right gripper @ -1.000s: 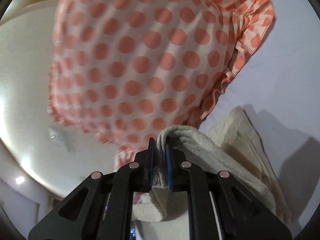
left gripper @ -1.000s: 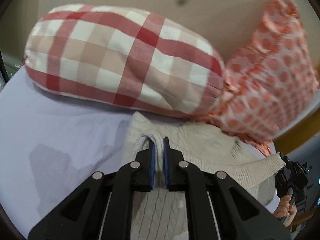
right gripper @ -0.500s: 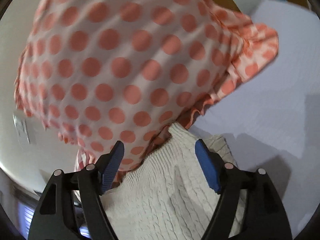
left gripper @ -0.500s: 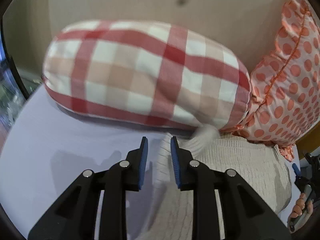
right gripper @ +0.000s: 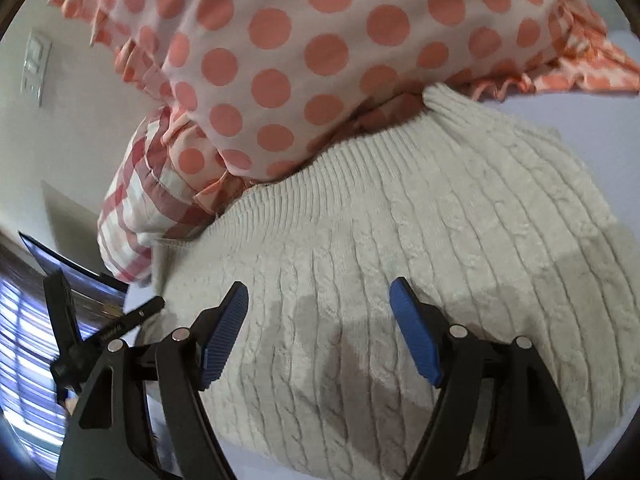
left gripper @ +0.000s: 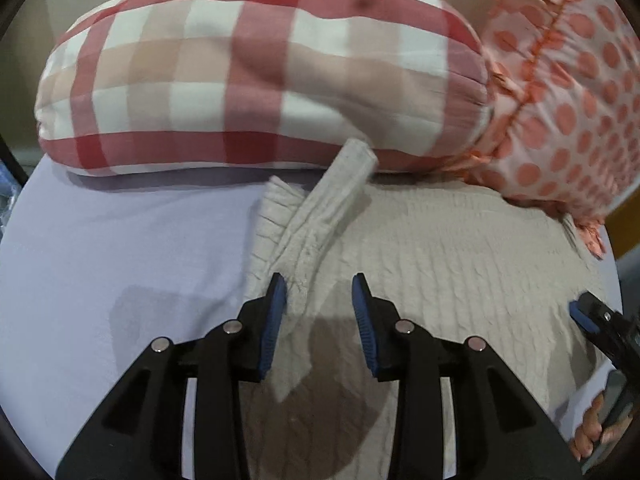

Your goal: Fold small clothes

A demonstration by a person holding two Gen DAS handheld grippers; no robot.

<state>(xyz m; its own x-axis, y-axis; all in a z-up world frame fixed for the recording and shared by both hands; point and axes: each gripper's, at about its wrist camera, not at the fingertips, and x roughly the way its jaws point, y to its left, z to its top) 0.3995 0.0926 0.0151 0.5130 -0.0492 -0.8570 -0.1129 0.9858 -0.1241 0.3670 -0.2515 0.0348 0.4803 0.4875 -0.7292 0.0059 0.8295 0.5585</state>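
— Sweater [right gripper: 420,240] first: cream cable-knit, spread flat on the lilac sheet [left gripper: 120,248], its top edge touching both pillows.
— Which pillows?
— Checked pillow [left gripper: 256,68] and dotted pillow [right gripper: 304,48] (frilly edge).
— And the sleeve?
— One sleeve [left gripper: 320,220] lies slanted across the knit.
— Grippers?
— Left gripper [left gripper: 319,320] and right gripper [right gripper: 320,336] both spread wide, holding nothing.

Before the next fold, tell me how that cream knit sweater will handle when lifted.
The sweater is probably floppy: its sleeve lies limp and creased. The thick cable knit suggests some weight and good grip. It would likely sag from a single pinch.
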